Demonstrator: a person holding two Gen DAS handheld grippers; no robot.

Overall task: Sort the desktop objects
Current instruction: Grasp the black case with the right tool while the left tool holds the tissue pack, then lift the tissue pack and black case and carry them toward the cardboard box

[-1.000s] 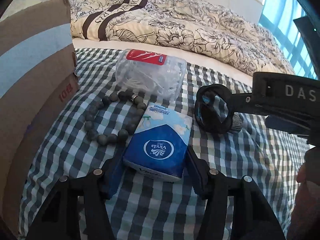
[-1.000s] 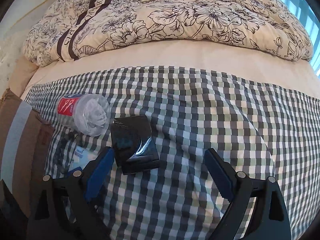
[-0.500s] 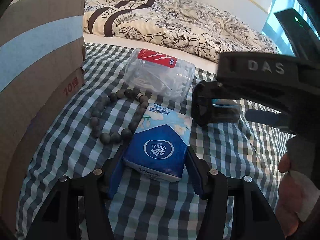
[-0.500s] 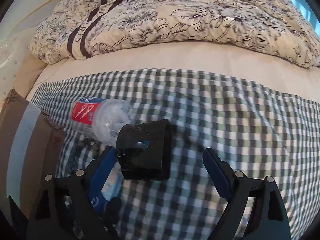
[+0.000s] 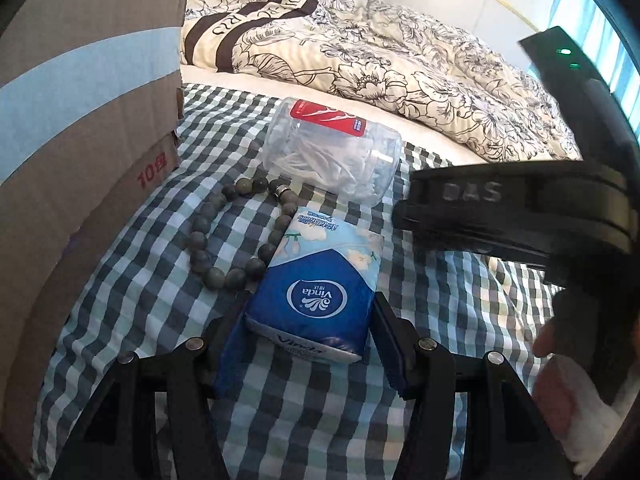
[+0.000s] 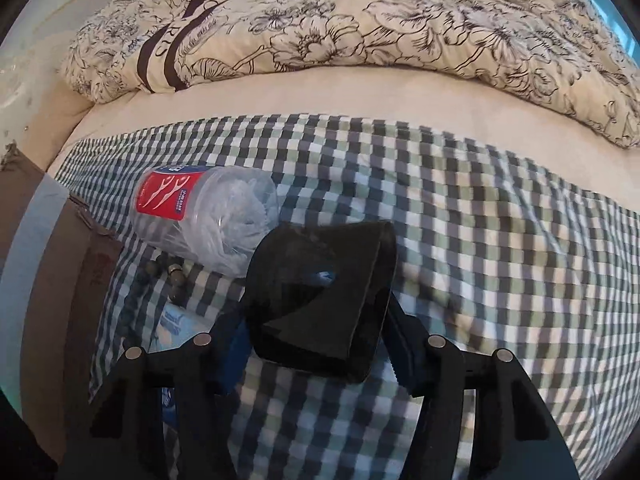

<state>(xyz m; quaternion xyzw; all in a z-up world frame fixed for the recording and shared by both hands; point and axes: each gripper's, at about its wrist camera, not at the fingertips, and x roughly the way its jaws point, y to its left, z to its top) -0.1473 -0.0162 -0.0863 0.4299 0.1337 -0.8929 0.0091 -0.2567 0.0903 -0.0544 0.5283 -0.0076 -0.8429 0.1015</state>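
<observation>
Left wrist view: the left gripper (image 5: 308, 344) has its jaws set against both sides of a blue Vinda tissue pack (image 5: 316, 292), which appears to rest on the checked cloth (image 5: 160, 292) spread over the bed. Just ahead of the pack lie a bead bracelet (image 5: 224, 232) and, beyond it, a clear jar of floss picks (image 5: 332, 164) on its side. A cardboard box (image 5: 80, 120), presumably the sorting destination, stands to the left of the gripper. Right wrist view: the right gripper (image 6: 316, 344) is clamped on a black pouch-like object (image 6: 320, 300), apparently raised off the cloth. Judged from this layout, sorting is at an early stage: two items are grasped but none visibly delivered, and the bracelet and jar lie untouched. The box interior is hidden.
</observation>
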